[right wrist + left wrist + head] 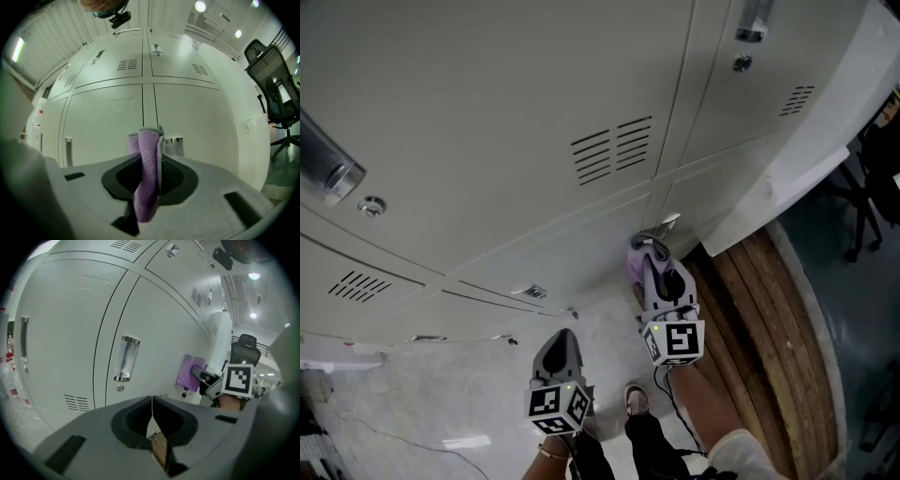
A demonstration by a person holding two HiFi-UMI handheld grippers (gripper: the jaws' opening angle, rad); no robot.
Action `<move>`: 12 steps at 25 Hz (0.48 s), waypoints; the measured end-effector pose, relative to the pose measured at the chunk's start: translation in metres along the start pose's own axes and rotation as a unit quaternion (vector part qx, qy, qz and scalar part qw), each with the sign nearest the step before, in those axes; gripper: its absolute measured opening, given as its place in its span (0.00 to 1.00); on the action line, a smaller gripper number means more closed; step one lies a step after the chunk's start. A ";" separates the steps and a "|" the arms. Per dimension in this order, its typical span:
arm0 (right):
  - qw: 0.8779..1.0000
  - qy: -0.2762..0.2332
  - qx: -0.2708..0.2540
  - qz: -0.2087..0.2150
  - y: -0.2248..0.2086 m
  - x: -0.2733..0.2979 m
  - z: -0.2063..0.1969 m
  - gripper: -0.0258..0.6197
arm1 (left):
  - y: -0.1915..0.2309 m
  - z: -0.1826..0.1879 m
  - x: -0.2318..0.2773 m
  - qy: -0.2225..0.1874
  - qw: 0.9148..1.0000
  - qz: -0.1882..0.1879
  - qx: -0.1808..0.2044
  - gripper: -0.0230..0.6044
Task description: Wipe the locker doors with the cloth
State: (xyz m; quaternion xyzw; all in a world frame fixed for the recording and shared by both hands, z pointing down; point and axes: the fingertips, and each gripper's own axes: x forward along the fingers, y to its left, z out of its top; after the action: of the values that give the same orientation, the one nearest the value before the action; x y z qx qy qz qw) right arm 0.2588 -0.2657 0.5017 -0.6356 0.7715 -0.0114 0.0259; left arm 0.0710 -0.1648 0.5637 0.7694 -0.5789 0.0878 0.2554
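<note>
Left gripper (560, 339) sits nearest the head camera, low and a bit back from the lockers, jaws closed together with nothing between them (152, 409). It looks parked out of the way since wiping only needs one tool. Locker doors (506, 122) fill most of the head view: a pale grey bank, each door with vent slots (611, 148), a recessed metal handle (125, 359) and a round keyhole (371, 205). Light floor (412, 412) runs below them, with a wooden strip (769, 328) to the right of the bank. An office chair (274, 89) stands well off to the right. Right gripper (654, 251) reaches forward to a lower door near the seam between two doors, jaws clamped on the purple cloth (637, 266). In the right gripper view the cloth (147, 178) stands folded upright between the jaws and sticks out past the tips, so fabric rather than plastic should meet the door. The left gripper view shows the cloth (190, 372) spread flat against the door, apparently touching it, with the right gripper (206, 379) behind it. Judging by this, wiping is under way on a low door, and most of the bank is probably not yet covered. One shoe (637, 399) shows on the floor between the two tools.
</note>
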 end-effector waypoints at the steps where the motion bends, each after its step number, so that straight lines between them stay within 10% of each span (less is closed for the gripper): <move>1: 1.000 -0.002 -0.001 0.002 0.002 -0.001 0.001 0.14 | 0.001 -0.001 -0.001 0.001 1.000 0.001 0.000 0.05; 12: 0.998 0.001 0.000 0.062 0.097 -0.038 0.001 0.14 | 0.059 -0.008 -0.052 0.000 1.000 0.028 -0.001 0.05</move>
State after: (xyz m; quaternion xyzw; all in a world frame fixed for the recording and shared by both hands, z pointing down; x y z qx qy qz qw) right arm 0.1708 -0.2099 0.4967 -0.5868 0.8092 -0.0102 0.0261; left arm 0.0010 -0.1281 0.5654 0.7524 -0.6005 0.0944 0.2538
